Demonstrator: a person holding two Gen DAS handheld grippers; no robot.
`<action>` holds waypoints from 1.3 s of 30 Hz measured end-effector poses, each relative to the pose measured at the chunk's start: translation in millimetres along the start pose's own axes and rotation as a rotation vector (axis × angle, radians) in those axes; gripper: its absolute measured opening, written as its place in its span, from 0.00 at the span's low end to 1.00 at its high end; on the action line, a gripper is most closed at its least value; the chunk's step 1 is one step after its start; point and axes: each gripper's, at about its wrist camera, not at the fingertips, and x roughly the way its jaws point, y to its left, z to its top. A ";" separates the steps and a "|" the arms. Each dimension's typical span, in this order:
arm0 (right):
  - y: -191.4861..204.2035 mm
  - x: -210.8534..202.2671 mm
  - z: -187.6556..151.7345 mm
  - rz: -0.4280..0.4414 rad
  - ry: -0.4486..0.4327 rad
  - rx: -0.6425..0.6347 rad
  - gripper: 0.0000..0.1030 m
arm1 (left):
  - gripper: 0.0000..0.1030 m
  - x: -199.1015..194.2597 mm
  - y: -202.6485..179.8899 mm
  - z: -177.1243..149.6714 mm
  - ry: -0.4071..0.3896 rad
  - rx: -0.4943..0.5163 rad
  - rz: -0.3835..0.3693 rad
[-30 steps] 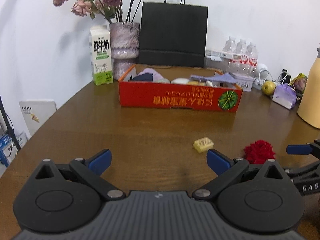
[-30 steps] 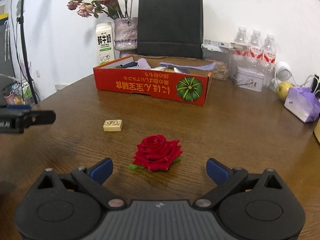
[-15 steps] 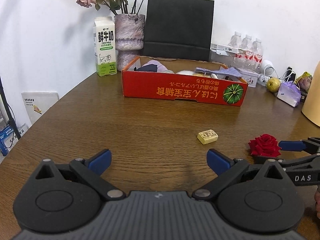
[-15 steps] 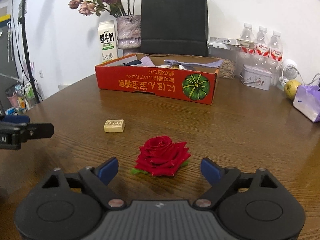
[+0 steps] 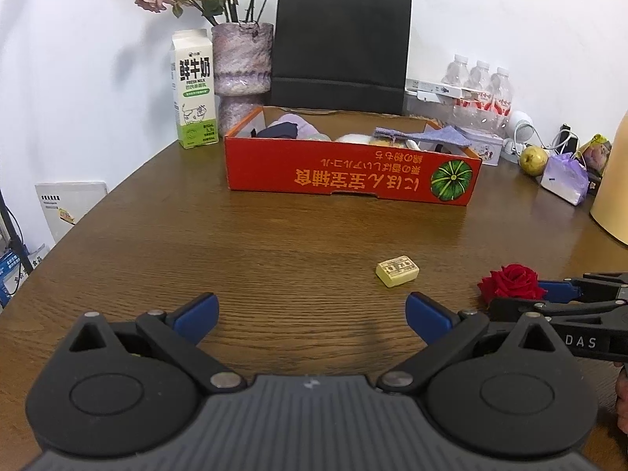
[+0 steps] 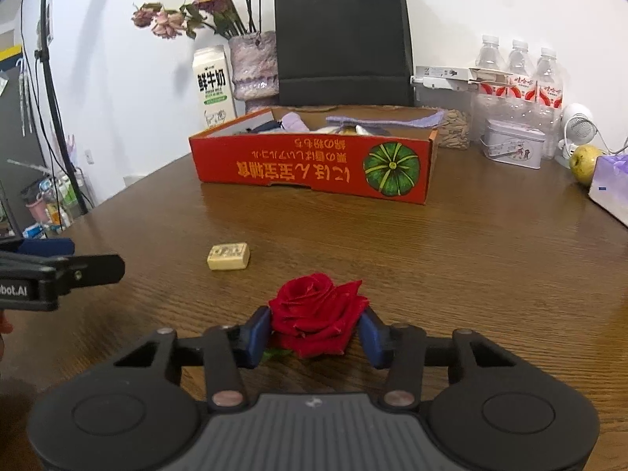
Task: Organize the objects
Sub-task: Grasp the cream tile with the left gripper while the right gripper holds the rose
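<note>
A red rose (image 6: 318, 310) lies on the brown table (image 6: 471, 259), close in front of me. My right gripper (image 6: 314, 333) has its jaws closing around it, and both blue pads touch the petals. In the left wrist view the same rose (image 5: 510, 280) sits at the right with the right gripper (image 5: 549, 294) on it. A small yellow block (image 5: 397, 271) lies ahead of my left gripper (image 5: 312, 310), which stands open over bare wood, holding nothing. The red cardboard box (image 6: 314, 165) behind holds cloth items.
Along the back wall stand a milk carton (image 5: 194, 90), a vase of dried flowers (image 5: 241, 62), a black paper bag (image 5: 341, 43) and water bottles (image 6: 518, 74). A tin (image 6: 514, 143), an apple (image 6: 585, 159) and a purple bag (image 5: 565, 176) sit at the right.
The right gripper's jaws have come together from wide open onto the sides of the rose. The left gripper has stayed open and nearly still.
</note>
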 end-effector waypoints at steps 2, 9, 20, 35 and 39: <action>-2.9 -1.5 0.3 0.008 -0.009 0.004 0.41 | 1.00 3.6 -3.2 0.9 0.007 0.006 -0.003; -18.9 -12.5 5.2 0.005 -0.075 0.014 0.37 | 1.00 18.5 -18.9 6.0 0.033 0.026 -0.017; -47.9 -23.8 9.3 -0.070 -0.131 0.019 0.37 | 1.00 56.0 -55.4 16.8 0.063 0.066 -0.013; -53.7 -25.1 7.2 -0.101 -0.155 0.039 0.37 | 0.73 85.4 -65.2 25.5 0.102 -0.043 0.030; -51.9 -22.9 6.0 -0.107 -0.147 0.037 0.37 | 0.34 83.1 -68.8 23.2 0.089 -0.013 0.012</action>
